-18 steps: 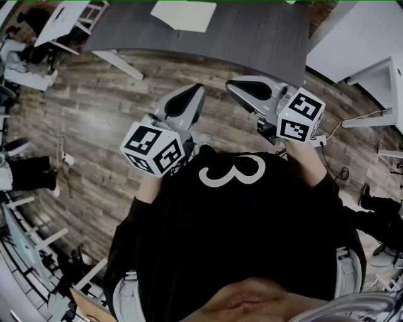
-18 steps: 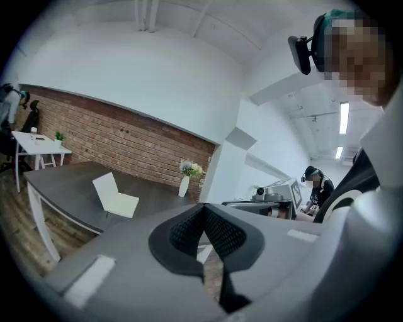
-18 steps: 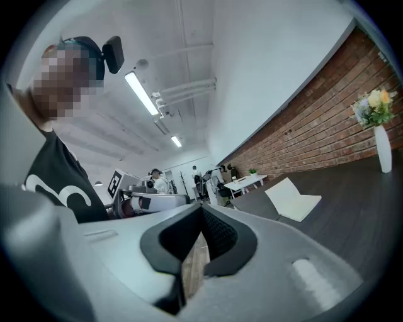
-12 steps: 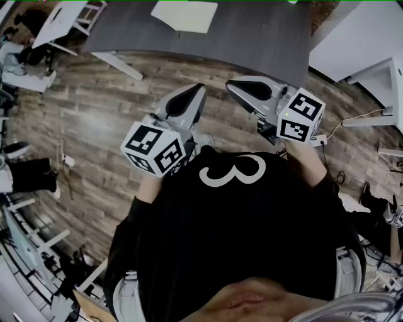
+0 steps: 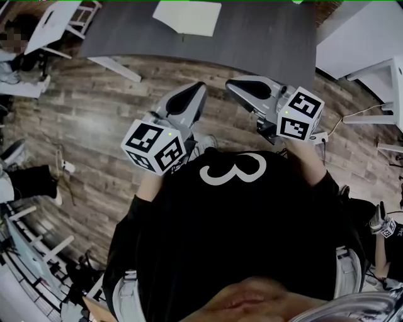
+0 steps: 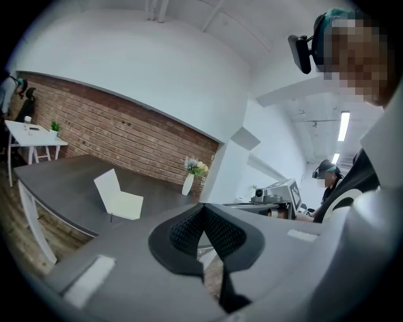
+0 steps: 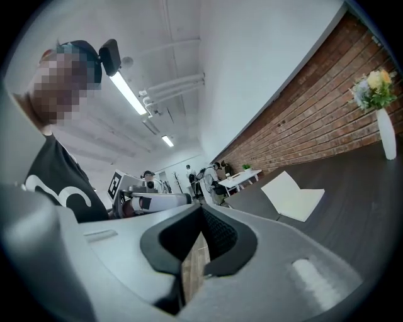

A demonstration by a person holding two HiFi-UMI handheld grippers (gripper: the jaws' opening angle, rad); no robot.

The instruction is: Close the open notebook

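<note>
- Head view: the open notebook (image 5: 187, 16) lies on the grey desk (image 5: 264, 38), well apart from both tongs.
- Left tongs (image 5: 196, 89) and right tongs (image 5: 233, 85) are closed on nothing, above the wood floor (image 5: 107, 107).
- A flower vase (image 7: 385, 129) stands apart from the notebook.

Head camera looks steeply down, short of the grey table (image 5: 252, 34); both gripper views face it, sharing its notebook (image 6: 119, 200).

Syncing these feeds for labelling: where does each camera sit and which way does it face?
Head view: on the head, facing down; left gripper, right gripper and black shirt show.
Left gripper view: on that gripper, along its shut jaws toward the table; shirt at right.
Right gripper view: likewise; shirt at left.
All share the open notebook.
</note>
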